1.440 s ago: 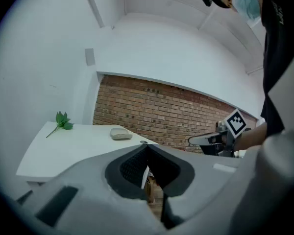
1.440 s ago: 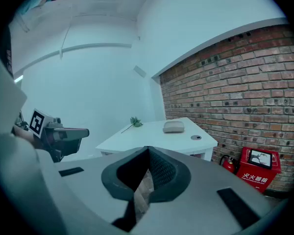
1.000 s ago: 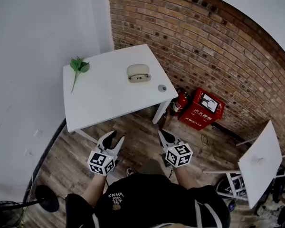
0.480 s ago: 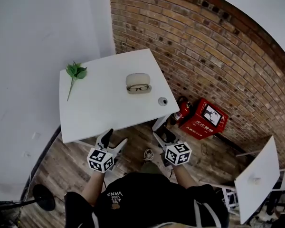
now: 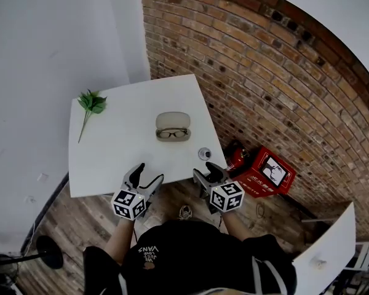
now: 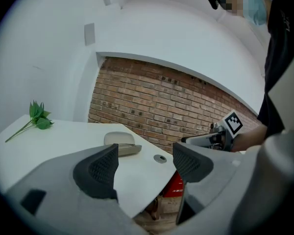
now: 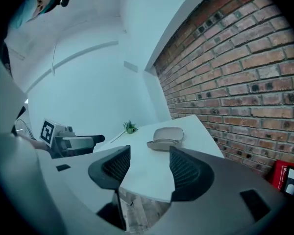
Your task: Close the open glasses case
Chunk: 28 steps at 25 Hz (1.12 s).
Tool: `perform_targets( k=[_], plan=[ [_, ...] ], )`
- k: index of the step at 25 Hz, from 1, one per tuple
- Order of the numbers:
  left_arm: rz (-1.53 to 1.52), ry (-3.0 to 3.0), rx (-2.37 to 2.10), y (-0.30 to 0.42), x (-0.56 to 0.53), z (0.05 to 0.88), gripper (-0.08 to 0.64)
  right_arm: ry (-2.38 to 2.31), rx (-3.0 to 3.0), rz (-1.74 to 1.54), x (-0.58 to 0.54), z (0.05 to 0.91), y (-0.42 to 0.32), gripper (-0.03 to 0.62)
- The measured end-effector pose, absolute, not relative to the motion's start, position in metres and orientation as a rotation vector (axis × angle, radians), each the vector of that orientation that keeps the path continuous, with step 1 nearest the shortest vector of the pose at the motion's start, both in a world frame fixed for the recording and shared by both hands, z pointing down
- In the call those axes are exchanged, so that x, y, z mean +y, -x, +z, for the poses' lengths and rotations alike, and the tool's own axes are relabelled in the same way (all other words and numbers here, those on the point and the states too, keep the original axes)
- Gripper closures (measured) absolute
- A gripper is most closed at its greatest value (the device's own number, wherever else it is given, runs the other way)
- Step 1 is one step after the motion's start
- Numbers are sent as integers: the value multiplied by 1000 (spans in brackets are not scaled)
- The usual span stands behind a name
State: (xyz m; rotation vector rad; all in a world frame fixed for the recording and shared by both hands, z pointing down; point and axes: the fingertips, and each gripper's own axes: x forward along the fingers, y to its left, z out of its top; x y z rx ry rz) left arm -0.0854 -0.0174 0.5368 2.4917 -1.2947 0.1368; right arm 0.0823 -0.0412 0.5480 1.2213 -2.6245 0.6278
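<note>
An open beige glasses case [image 5: 173, 126] with dark glasses inside lies on the white table [image 5: 111, 146], towards its right side. It also shows ahead as the case [image 6: 121, 144] in the left gripper view and the case [image 7: 165, 137] in the right gripper view. My left gripper [image 5: 144, 174] hovers at the table's near edge, jaws apart and empty. My right gripper [image 5: 206, 173] hangs at the near right corner, jaws wide apart and empty. Both are well short of the case.
A green plant sprig [image 5: 88, 105] lies at the table's far left. A small round grey object [image 5: 203, 153] sits near the right edge. A brick wall [image 5: 283, 91] runs along the right, with a red box [image 5: 269, 171] on the floor below it.
The person has stepped towards the table, bringing both grippers up to its near edge. Both pairs of jaws have spread apart.
</note>
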Motion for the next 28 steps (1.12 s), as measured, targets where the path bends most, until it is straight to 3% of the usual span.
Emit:
perform_targets(
  k=[15,28],
  plan=[
    [217,-2447,-1393,74,-94,536,178,-1012,-2664,623,-112,565,-89,357],
    [377,-2565,-1181,86,-174,525,132,-1025,-2612,661,-150,582,-61,359]
  ],
)
